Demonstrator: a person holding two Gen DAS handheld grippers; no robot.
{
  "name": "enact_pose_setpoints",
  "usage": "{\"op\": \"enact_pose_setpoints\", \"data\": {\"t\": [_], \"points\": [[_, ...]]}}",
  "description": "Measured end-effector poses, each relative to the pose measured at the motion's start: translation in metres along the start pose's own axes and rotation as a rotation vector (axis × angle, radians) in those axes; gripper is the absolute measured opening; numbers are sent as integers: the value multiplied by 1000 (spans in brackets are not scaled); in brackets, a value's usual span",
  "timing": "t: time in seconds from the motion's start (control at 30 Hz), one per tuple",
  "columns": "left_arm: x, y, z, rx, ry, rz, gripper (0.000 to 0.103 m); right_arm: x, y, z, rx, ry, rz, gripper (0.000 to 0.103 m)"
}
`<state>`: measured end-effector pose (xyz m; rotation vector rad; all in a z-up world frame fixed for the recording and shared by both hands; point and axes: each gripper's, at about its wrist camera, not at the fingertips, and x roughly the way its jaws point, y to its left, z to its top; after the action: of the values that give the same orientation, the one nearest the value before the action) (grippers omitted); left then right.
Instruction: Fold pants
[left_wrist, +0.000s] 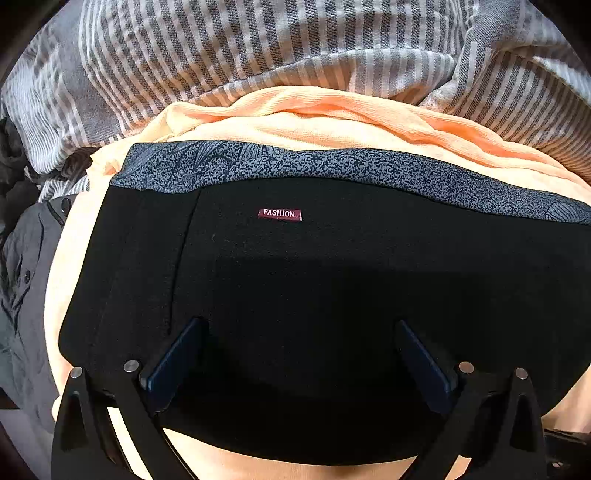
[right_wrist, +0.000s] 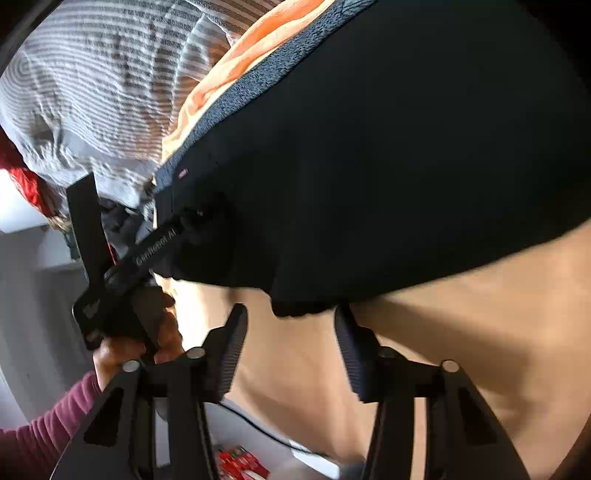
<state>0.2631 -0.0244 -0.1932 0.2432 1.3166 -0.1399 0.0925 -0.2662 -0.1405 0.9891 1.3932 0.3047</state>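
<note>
The black pants (left_wrist: 314, 295) lie folded flat on an orange cloth (left_wrist: 332, 118), with a grey speckled waistband (left_wrist: 332, 166) at the far edge and a red "FASHION" tag (left_wrist: 279, 214). My left gripper (left_wrist: 299, 332) is open, its fingers spread just above the pants' near part. In the right wrist view the pants (right_wrist: 388, 166) fill the upper right. My right gripper (right_wrist: 291, 317) is open, right at the pants' near edge, holding nothing. The left gripper (right_wrist: 184, 229) shows there at the pants' left side, held by a hand.
A grey and white striped blanket (left_wrist: 258, 48) is bunched behind the orange cloth. Dark grey clothing (left_wrist: 26, 277) lies at the left. The orange surface (right_wrist: 480, 332) extends in front of the pants. A red item (right_wrist: 22, 177) sits far left.
</note>
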Motion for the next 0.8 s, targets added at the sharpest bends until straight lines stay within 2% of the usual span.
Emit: {"op": "enact_pose_setpoints", "data": {"t": [0.1, 0.17, 0.2, 0.27, 0.33, 0.47, 0.57, 0.6, 0.67, 0.8], "points": [[3, 2, 0, 1, -4, -6, 103, 9, 2, 5, -4, -24, 12, 47], [6, 2, 1, 0, -1, -5, 103, 19, 7, 10, 7, -15, 0, 28], [6, 1, 2, -2, 8, -6, 103, 19, 7, 11, 18, -5, -7, 7], [4, -4, 3, -1, 14, -8, 103, 6, 9, 6, -10, -27, 26, 7], [6, -4, 2, 3, 5, -12, 103, -5, 18, -2, -61, -41, 20, 6], [9, -5, 3, 6, 4, -6, 103, 6, -4, -15, -10, 15, -49, 5], [8, -2, 7, -1, 46, -4, 103, -2, -11, -24, 12, 49, -82, 7], [2, -9, 6, 7, 59, -10, 103, -10, -8, -25, -8, 41, -101, 7], [-14, -23, 1, 41, 27, -16, 103, -39, -2, -23, -64, -13, -144, 7], [-32, -67, -14, 103, 27, -124, 103, -80, 5, 4, -135, -137, -263, 8]]}}
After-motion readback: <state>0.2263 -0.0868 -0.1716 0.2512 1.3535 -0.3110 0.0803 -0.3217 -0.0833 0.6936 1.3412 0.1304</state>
